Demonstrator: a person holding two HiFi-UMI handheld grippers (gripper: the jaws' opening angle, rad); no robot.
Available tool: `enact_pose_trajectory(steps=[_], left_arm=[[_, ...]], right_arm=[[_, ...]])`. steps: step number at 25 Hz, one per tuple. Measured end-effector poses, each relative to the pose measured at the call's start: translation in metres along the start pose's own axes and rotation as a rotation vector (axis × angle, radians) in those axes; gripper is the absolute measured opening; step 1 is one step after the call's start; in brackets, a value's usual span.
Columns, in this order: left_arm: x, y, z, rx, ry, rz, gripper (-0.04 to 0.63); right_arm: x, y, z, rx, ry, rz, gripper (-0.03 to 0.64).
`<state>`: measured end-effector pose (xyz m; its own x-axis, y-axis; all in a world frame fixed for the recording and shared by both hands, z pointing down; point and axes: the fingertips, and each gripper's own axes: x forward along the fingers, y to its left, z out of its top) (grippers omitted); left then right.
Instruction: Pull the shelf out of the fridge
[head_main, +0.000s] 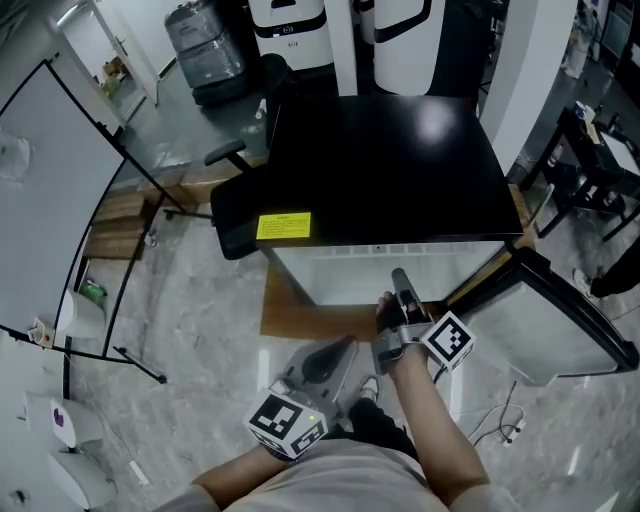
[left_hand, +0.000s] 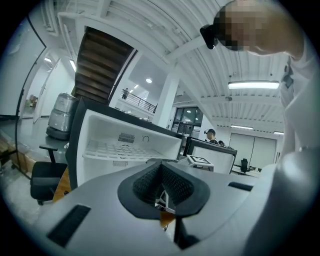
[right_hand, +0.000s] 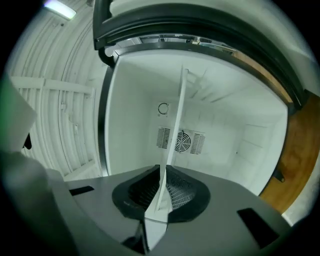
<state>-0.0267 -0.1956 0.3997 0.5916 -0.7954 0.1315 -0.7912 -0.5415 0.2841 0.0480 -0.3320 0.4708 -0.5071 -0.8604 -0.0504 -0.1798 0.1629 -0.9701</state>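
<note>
A small fridge with a black top (head_main: 400, 170) stands open in front of me, its white inside (right_hand: 235, 130) lit. The white shelf (right_hand: 176, 125) shows edge-on in the right gripper view, running from the jaws back toward the fan grille (right_hand: 181, 141). My right gripper (right_hand: 162, 187) is shut on that shelf's front edge; in the head view the right gripper (head_main: 400, 283) reaches into the fridge's mouth. In the left gripper view the perforated shelf (left_hand: 120, 150) lies level inside the fridge. The left gripper (head_main: 340, 352) hangs lower and nearer me, jaws (left_hand: 162, 194) together with nothing in them.
The fridge door (head_main: 560, 320) stands swung open to the right. A black office chair (head_main: 235, 215) sits against the fridge's left side. A wooden board (head_main: 310, 310) lies under the fridge front, cables (head_main: 500, 425) trail on the floor at right, and a whiteboard on a stand (head_main: 50, 200) is at left.
</note>
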Motion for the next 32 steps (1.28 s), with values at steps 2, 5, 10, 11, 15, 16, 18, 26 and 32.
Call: enact_pose_trajectory(steps=[2,5,10,11,15,16,18,26,32], left_arm=[[0.008,0.005,0.001,-0.006,0.010,0.002,0.005],[0.017,0.011,-0.001,-0.010,0.028,-0.015,0.005],[0.023,0.025,-0.004,-0.019,0.054,-0.057,0.005],[0.024,0.027,-0.005,-0.021,0.057,-0.065,0.005],[0.026,0.031,-0.008,-0.027,0.071,-0.106,0.005],[0.026,0.032,-0.008,-0.030,0.074,-0.112,0.005],[0.026,0.035,-0.010,-0.035,0.077,-0.120,0.005],[0.025,0.045,-0.010,-0.041,0.087,-0.141,0.005],[0.025,0.052,-0.008,-0.044,0.089,-0.144,0.005]], right_arm=[[0.011,-0.008,0.003,0.016,-0.008,-0.015,0.018],[0.024,-0.015,0.007,0.034,-0.035,-0.015,0.018],[0.024,-0.013,0.004,0.051,-0.071,0.018,0.021],[0.023,-0.013,0.005,0.043,-0.078,0.017,0.021],[0.026,-0.014,0.009,0.032,-0.118,0.014,0.034],[0.025,-0.015,0.008,0.039,-0.124,0.012,0.034],[0.023,-0.012,0.007,0.045,-0.128,0.016,0.036],[0.048,-0.012,0.009,0.016,-0.130,0.022,0.075],[0.062,-0.021,0.013,0.045,-0.149,0.004,0.074]])
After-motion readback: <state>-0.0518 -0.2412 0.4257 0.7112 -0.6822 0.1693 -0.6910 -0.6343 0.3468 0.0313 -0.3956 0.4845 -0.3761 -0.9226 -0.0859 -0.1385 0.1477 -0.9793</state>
